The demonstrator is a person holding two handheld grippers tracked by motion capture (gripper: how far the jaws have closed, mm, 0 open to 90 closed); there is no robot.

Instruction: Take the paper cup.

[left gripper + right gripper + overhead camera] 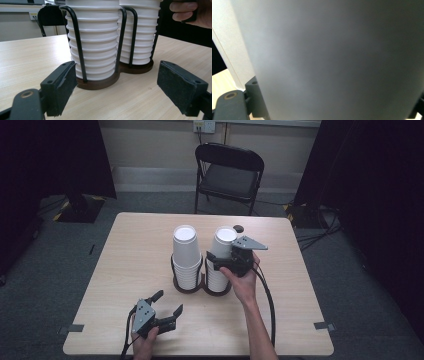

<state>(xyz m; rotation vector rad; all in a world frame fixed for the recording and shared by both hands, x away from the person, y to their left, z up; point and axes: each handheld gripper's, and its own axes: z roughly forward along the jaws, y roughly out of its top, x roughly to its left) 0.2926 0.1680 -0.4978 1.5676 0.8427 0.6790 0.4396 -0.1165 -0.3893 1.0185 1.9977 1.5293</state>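
Our right gripper pinches the top cup of the right cup stack, whose white wall looms blurred between its jaws in the right gripper view. Our left gripper hovers spread wide above the near counter, facing the left cup stack. Both stacks stand in a dark two-ring holder mid-counter. Beyond lie grey carpet, a black folding chair, black curtains and a wall socket. We read no lettering.
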